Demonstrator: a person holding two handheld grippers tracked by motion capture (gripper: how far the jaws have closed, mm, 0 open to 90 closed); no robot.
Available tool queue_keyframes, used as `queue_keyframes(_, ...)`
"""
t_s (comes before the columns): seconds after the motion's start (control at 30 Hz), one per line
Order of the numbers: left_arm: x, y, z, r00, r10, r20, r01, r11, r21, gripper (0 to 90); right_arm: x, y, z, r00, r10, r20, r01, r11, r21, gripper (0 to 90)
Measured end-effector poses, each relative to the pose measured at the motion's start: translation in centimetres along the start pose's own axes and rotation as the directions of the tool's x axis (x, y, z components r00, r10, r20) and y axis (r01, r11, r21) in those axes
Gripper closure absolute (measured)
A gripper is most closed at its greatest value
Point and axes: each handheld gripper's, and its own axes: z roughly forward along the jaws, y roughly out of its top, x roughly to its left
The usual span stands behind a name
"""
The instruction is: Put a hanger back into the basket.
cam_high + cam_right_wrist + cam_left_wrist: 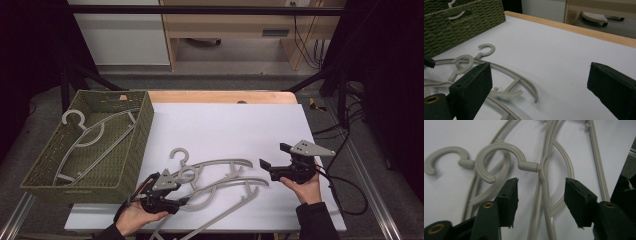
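The table [220, 96] has a wooden top, and a large white sheet [235, 130] covers almost all of it; only a thin strip of wood stays bare along the far edge. The middle and far part of the sheet is free, so there is open room between the basket and the right side. The green woven basket [132, 145] stands on the left edge of the table, partly over the sheet border, and one grey hanger [95, 137] lies inside it. Near the front edge of the sheet two more grey hangers [220, 180] lie flat, one over the other, with their hooks [499, 157] side by side and pointing to the basket. The left gripper [182, 201] is low over these hangers at the front edge; its jaws are half spread, one on each side of the neck of one hanger, and the pads [510, 200] do not press it. The right gripper [272, 160] is held above the sheet, apart from the hanger ends, with the jaws spread wide and nothing between them.
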Motion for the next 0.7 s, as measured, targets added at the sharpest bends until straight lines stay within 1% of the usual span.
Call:
queue_keyframes(0.03,-0.1,0.0,0.1,1.0000,-0.002,0.007,0.001,0.9999,0.014,49.4,0.0,0.0,0.0,1.0000,0.002,-0.001,-0.002,1.000,0.001,6.2)
queue_keyframes(0.13,-0.3,-0.1,0.0,1.0000,0.001,0.003,-0.001,0.9992,0.040,53.9,0.1,0.0,0.0,1.0000,0.000,-0.005,0.000,1.000,0.002,6.2)
queue_keyframes(0.23,-0.4,-0.3,-0.6,0.9998,-0.016,-0.009,0.017,0.9984,0.054,58.6,0.1,0.0,0.0,1.0000,0.000,-0.006,0.000,1.000,-0.001,6.3)
queue_keyframes(0.27,-0.4,-0.5,-0.9,0.9998,-0.022,-0.003,0.022,0.9978,0.063,59.6,0.1,0.0,-0.1,1.0000,-0.001,-0.006,0.001,1.000,-0.002,6.3)
queue_keyframes(0.3,-0.5,-0.6,-1.0,0.9997,-0.026,-0.003,0.026,0.9978,0.061,60.6,0.1,0.0,-0.1,1.0000,-0.001,-0.009,0.001,1.000,-0.002,6.2)
queue_keyframes(0.33,-0.6,-0.8,-1.1,0.9995,-0.030,-0.013,0.031,0.9967,0.075,61.6,0.1,0.0,-0.1,0.9999,0.002,-0.010,-0.002,1.000,-0.001,6.2)
queue_keyframes(0.43,-1.0,-1.3,-1.2,0.9995,-0.024,-0.018,0.026,0.9944,0.103,63.1,0.2,0.0,-0.1,0.9999,0.000,-0.011,0.000,1.000,0.002,6.3)
queue_keyframes(0.57,-1.6,-1.9,-0.8,0.9994,-0.018,-0.030,0.022,0.9896,0.142,63.2,0.2,0.0,-0.1,0.9999,0.000,-0.012,0.000,1.000,0.002,6.2)
queue_keyframes(0.63,-1.7,-2.0,-0.5,0.9992,-0.016,-0.037,0.021,0.9873,0.157,63.3,0.2,0.0,-0.1,0.9999,0.000,-0.013,0.000,1.000,0.002,6.2)
queue_keyframes(0.67,-1.7,-2.1,-0.3,0.9984,-0.012,-0.056,0.021,0.9865,0.163,63.1,0.2,0.0,-0.1,0.9999,0.000,-0.013,0.000,1.000,0.002,6.2)
queue_keyframes(0.7,-1.7,-2.2,-0.1,0.9986,-0.020,-0.049,0.028,0.9849,0.171,63.8,0.2,0.0,-0.1,0.9999,-0.005,-0.016,0.005,1.000,0.004,6.2)
